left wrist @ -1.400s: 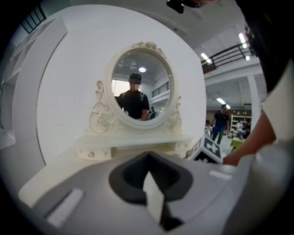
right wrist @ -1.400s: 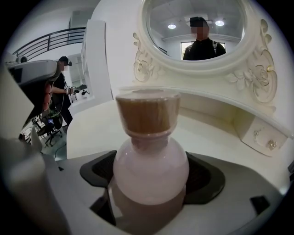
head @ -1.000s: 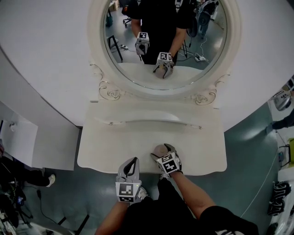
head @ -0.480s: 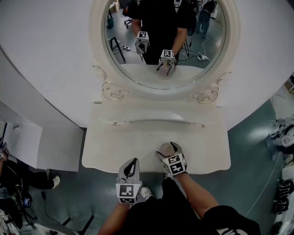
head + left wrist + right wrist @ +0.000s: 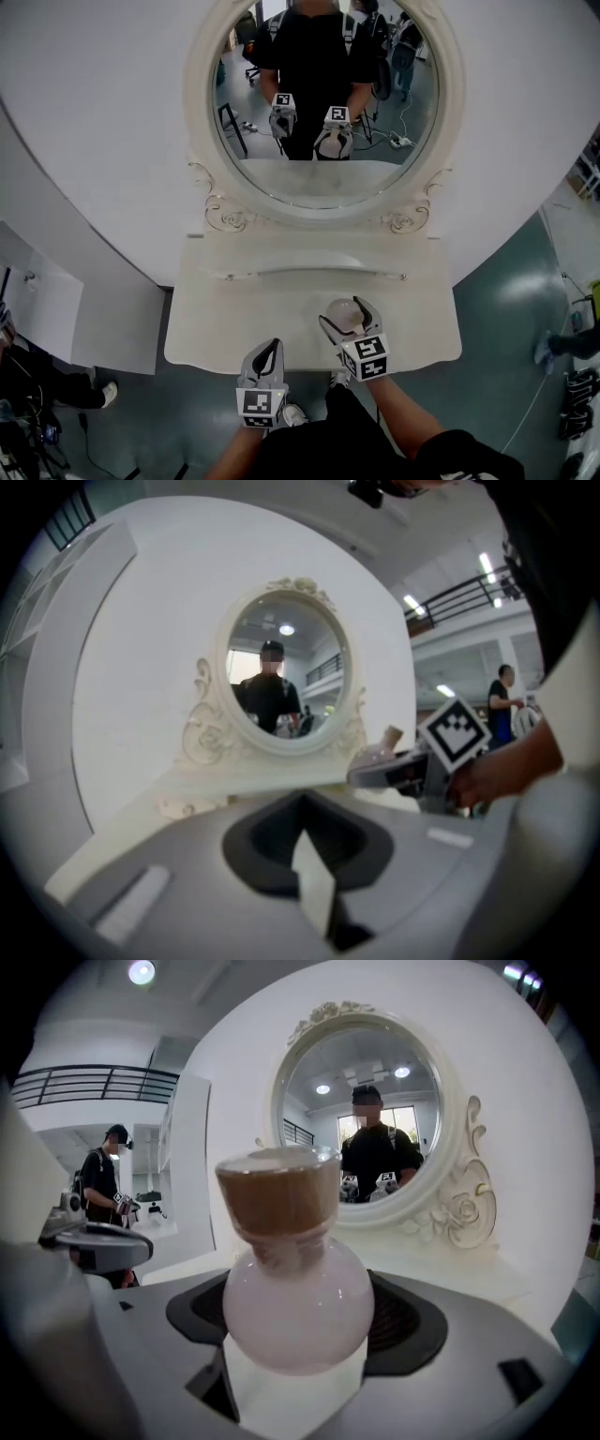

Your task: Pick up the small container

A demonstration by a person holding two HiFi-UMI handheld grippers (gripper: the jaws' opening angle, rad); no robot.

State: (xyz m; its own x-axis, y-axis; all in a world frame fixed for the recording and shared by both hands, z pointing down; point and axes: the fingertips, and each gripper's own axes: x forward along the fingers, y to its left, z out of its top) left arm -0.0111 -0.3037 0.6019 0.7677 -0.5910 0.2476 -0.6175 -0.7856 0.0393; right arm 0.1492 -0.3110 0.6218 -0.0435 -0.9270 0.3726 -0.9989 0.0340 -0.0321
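The small container (image 5: 342, 315) is a round pale pink bottle with a brown cork-like cap (image 5: 279, 1199). My right gripper (image 5: 345, 317) is shut on it over the front right of the white vanity table (image 5: 225, 323). In the right gripper view the bottle's round body (image 5: 296, 1302) sits upright between the jaws, with the right gripper (image 5: 295, 1344) closed round its lower part. My left gripper (image 5: 268, 349) hovers at the table's front edge, shut with nothing in it. In its own view the left gripper (image 5: 314, 883) shows its jaws together.
An oval mirror (image 5: 323, 94) in an ornate white frame stands at the back of the table, above a low raised shelf (image 5: 309, 267). It reflects me and both grippers. A white wall curves behind. A person (image 5: 101, 1171) stands off to the left.
The right gripper with the container has shifted slightly right and toward the table's front. The left gripper has come a little closer to the front edge. The head view has tilted.
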